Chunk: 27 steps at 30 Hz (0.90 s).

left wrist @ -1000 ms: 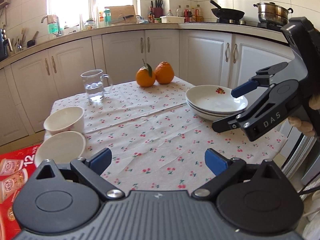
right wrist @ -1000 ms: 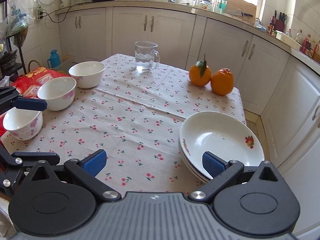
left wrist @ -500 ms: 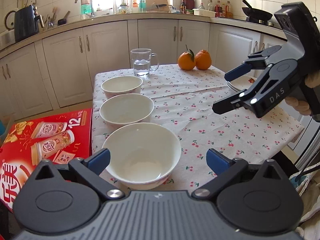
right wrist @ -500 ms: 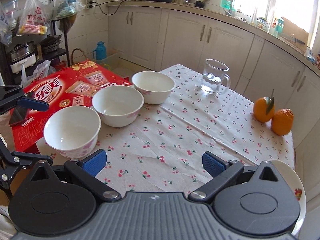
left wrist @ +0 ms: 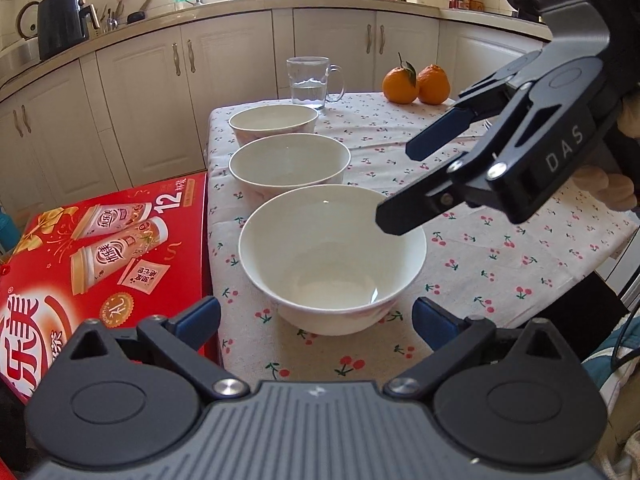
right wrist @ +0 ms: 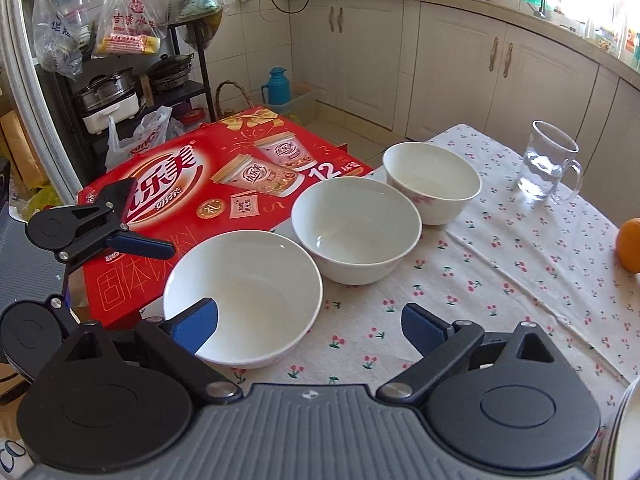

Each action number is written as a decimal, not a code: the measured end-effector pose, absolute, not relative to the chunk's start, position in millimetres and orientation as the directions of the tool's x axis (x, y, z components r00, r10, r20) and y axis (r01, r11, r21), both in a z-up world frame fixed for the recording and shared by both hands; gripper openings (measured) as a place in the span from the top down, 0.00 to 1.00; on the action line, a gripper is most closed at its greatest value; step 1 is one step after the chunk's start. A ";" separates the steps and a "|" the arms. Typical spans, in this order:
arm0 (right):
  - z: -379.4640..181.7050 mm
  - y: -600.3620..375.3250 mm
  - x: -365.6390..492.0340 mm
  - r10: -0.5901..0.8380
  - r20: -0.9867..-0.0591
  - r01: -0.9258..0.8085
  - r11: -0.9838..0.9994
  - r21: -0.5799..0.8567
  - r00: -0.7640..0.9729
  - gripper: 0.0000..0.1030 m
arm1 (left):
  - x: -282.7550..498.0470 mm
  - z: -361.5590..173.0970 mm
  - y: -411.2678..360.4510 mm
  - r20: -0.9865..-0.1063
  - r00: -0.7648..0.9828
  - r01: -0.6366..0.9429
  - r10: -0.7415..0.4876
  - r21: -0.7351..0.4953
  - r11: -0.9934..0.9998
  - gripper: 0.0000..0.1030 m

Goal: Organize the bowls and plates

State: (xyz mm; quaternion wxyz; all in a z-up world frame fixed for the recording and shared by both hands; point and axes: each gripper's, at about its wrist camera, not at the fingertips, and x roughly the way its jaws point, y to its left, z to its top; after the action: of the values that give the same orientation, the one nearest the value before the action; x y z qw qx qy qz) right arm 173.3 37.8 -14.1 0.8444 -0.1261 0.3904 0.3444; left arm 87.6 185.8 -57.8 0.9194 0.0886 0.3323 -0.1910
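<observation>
Nearest bowl point(right wrist: 243, 298) sits partly between right gripper's point(right wrist: 310, 326) spread fingers point(right wrist: 195, 322).

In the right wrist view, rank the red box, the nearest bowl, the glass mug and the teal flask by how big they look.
1. Red box: covers the most picture.
2. Nearest bowl: close to the camera, so partly inflated.
3. Glass mug.
4. Teal flask: looks smallest, but it stands farthest away on the floor, so its true size against the mug is unsure.
</observation>
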 end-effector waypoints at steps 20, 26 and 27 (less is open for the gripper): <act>-39.3 50.6 196.0 0.518 -0.780 -0.684 0.711 0.164 0.351 0.40 | 95.4 -59.6 180.9 -0.639 0.688 0.461 -0.345 0.017 0.887 0.19; -38.4 50.3 195.6 0.534 -0.775 -0.692 0.699 0.179 0.339 0.43 | 96.7 -58.8 180.7 -0.644 0.684 0.465 -0.344 0.021 0.885 0.19; -38.4 49.6 195.6 0.535 -0.774 -0.690 0.700 0.183 0.338 0.43 | 97.0 -58.6 180.4 -0.645 0.683 0.465 -0.343 0.022 0.885 0.19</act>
State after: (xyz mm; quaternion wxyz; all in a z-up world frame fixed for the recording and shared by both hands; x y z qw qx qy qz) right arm 195.6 49.6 -38.4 0.8130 -0.0891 0.4348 0.3769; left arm 97.0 180.4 -58.6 0.9127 0.0925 0.3308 -0.2214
